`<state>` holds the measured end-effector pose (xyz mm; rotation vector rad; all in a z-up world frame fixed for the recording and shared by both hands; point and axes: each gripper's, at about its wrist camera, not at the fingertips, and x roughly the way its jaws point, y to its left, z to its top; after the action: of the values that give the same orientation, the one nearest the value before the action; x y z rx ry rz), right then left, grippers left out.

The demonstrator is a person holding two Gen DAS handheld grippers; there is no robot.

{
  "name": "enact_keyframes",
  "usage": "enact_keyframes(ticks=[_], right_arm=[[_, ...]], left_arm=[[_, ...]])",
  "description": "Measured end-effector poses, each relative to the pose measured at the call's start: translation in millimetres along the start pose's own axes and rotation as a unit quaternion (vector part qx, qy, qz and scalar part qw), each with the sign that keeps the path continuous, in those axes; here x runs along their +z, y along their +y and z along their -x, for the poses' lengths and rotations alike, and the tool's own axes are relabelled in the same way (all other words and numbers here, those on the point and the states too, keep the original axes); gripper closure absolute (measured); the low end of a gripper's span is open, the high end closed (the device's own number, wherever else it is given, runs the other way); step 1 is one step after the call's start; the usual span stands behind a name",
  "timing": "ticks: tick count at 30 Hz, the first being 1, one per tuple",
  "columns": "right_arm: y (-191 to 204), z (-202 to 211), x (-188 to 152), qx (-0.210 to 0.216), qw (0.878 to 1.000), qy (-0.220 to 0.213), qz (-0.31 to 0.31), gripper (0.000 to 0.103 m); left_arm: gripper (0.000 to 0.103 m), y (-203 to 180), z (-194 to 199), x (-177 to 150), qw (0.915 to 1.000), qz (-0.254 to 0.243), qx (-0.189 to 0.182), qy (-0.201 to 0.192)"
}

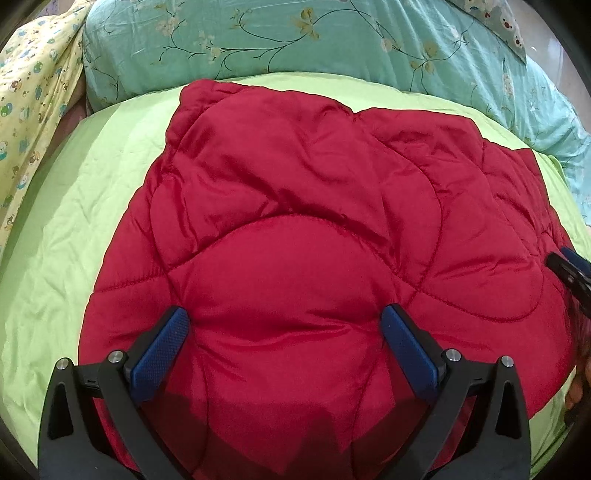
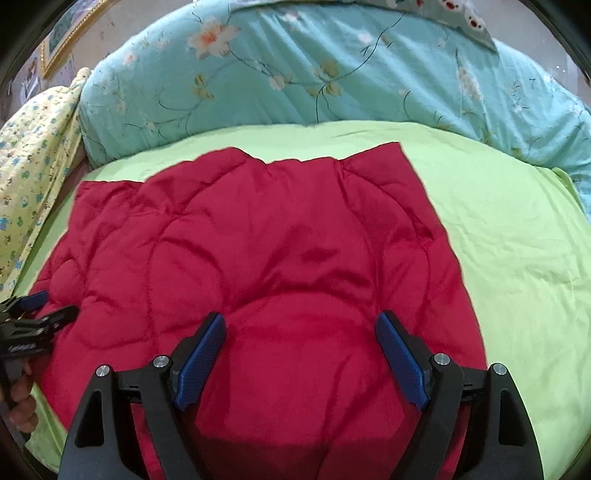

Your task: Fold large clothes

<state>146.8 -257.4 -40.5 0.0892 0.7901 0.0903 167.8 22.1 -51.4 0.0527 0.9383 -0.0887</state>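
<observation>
Quilted red garment (image 1: pixel 295 229): spread flat on the green bed sheet (image 1: pixel 74 229), laid open for folding.
Left gripper (image 1: pixel 284 332): fingers wide apart over its near edge, gripping nothing.
Right gripper (image 2: pixel 301 332): fingers likewise spread, empty.
Floral quilt (image 2: pixel 295 74): bunched beyond.

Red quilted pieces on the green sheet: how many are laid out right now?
1. The red quilted garment lies spread on the green sheet, below the floral teal bedding. Both tools hover open above its near edge; folded layers underneath may be hidden.
</observation>
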Motion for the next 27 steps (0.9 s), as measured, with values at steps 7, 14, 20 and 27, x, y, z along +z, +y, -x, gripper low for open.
enact_keyframes(ticks=[7,14,20,27], right_arm=[[-9,13,-27,-0.003,1.0,0.023,-0.022,0.017],[-7,35,-33,0.011,0.999,-0.003,-0.039,0.017],[4,57,-46,0.036,0.998,-0.01,-0.041,0.017],[19,80,-60,0.037,0.999,0.013,-0.029,0.016]], left_arm=[[0.0,2,3,-1,1.0,0.006,0.006,0.002],[0.0,5,43,-26,0.9997,-0.003,0.009,-0.025],[0.0,6,67,-58,0.999,-0.012,0.024,-0.034],[0.0,-2,77,-74,0.9985,-0.029,0.043,-0.021]])
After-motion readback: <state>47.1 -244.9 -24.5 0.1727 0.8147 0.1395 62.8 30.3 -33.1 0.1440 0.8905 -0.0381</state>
